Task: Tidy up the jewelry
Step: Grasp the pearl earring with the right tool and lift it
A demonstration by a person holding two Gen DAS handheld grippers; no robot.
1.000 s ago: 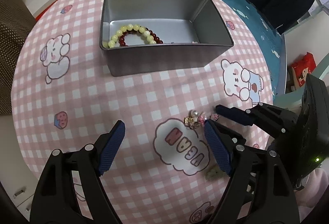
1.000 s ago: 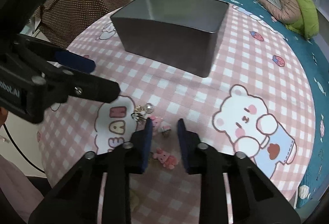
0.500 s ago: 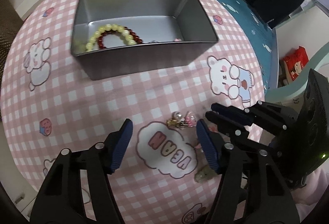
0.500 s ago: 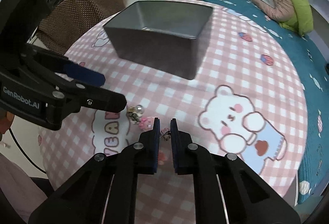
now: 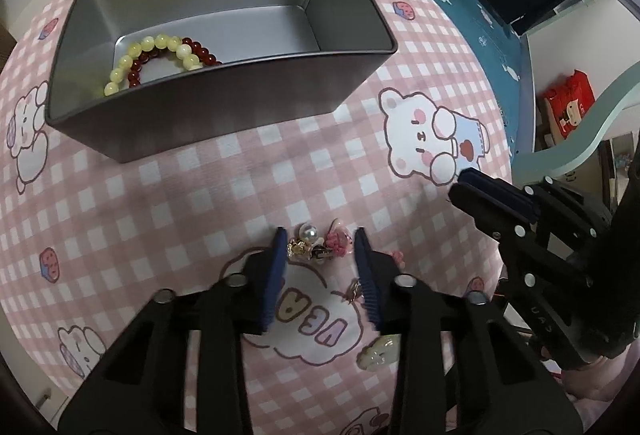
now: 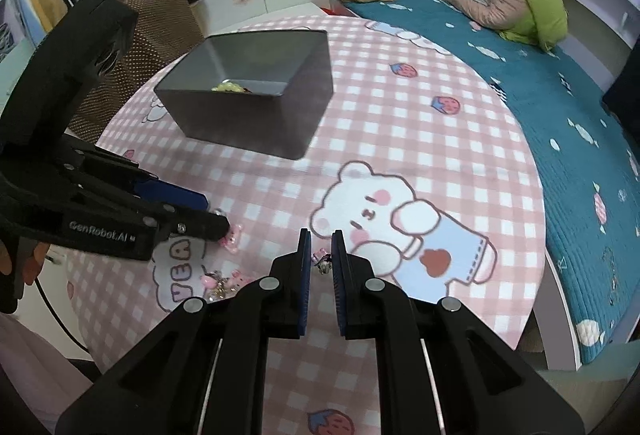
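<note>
Here the round table [image 5: 168, 195] under its pink checked cloth with cartoon bears carries the open grey metal tin [image 5: 224, 115], and that tin already holds a yellow bead bracelet [image 5: 156, 47] and a dark red bead bracelet [image 5: 200, 57] on its floor. The step in hand is, I judge, gathering the small loose pieces that lie well short of the tin. My left tool [image 5: 321, 249] points down at the cloth with its jaws closing around a little cluster of a pearl, gold bits and a pink charm [image 5: 318, 245]; the cluster sits between the pads, which do not yet seem to press it. My right tool [image 6: 321, 255] is closed narrow on a tiny dark-and-pink trinket [image 6: 323, 261], clear of the cloth as far as I can tell. Other small charms [image 6: 224, 281] rest beside the cloud print. Next, I think, the left needs a firm pinch, then both loads go over the tin's rim.
</note>
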